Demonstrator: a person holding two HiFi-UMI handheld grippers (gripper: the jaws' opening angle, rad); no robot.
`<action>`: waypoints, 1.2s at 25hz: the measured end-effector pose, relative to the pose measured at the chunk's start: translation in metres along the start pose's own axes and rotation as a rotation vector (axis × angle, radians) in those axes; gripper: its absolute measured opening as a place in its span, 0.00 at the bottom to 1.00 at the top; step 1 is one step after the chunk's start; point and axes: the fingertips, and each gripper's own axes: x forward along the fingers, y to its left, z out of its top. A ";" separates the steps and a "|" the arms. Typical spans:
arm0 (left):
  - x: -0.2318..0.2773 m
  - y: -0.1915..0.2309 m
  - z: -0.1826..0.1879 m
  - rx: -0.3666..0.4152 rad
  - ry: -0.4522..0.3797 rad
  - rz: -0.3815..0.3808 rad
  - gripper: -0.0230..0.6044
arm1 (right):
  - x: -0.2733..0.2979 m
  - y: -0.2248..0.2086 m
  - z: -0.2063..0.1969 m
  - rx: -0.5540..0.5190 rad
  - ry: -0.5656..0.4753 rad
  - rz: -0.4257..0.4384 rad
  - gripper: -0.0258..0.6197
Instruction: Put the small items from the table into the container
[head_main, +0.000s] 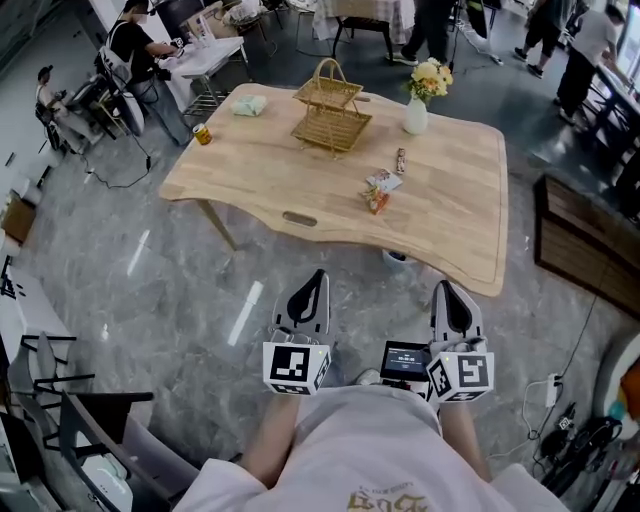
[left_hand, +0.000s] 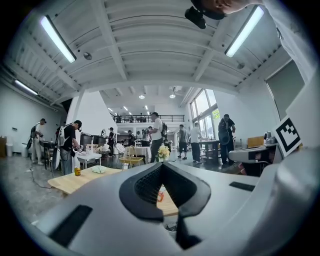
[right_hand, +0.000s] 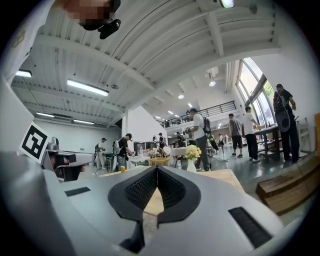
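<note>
While on grey floor (head_main: 130, 300), pale wooden table (head_main: 450, 195).

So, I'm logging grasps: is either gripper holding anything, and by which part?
Nothing is held. The left gripper and right gripper both have jaws together with nothing between them, short of the wooden table.

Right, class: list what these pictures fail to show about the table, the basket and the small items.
Small items: head view, too small to name.
Wicker basket: head view, its upper tier hides part of the lower tier.
Wooden table: left gripper view, the shut left gripper covers most of it.
Can: head view, label too small to read.
</note>
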 end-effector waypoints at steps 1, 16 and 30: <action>0.000 0.000 0.000 -0.004 0.000 0.002 0.03 | 0.000 -0.002 -0.001 0.002 0.002 -0.001 0.07; 0.038 0.032 -0.011 -0.030 0.018 0.055 0.03 | 0.044 -0.011 -0.005 -0.003 0.027 0.011 0.07; 0.167 0.107 -0.002 -0.042 -0.004 -0.043 0.03 | 0.185 -0.017 0.005 0.011 0.031 -0.041 0.07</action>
